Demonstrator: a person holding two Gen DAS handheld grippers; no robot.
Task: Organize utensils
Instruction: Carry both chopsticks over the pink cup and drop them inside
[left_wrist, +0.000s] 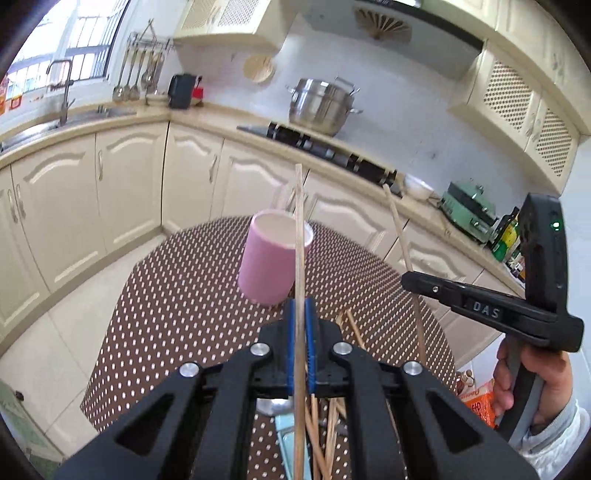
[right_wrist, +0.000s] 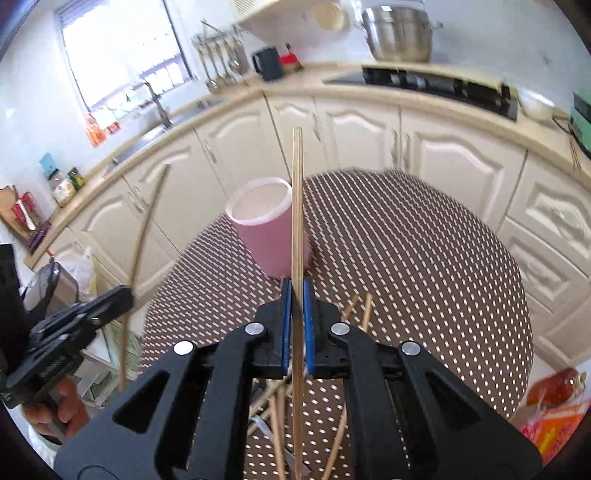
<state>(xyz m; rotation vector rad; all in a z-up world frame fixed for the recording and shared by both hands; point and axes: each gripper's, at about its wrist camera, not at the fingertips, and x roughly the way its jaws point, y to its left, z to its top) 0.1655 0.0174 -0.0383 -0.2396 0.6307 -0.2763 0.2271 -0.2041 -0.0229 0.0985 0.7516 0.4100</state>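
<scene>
Currently my left gripper (left_wrist: 300, 314) clamps one wooden chopstick (left_wrist: 299, 236), and my right gripper (right_wrist: 296, 295) clamps another chopstick (right_wrist: 296, 206). Both stand above the brown polka-dot tablecloth (left_wrist: 177, 295), near the pink cup (left_wrist: 266, 258). Loose chopsticks (left_wrist: 321, 435) lie below. Cream kitchen cabinets (left_wrist: 125, 184) surround the table.

steel pot (left_wrist: 319, 105) on stove (left_wrist: 325, 149), black kettle (left_wrist: 181, 91), faucet (left_wrist: 64, 92)
</scene>
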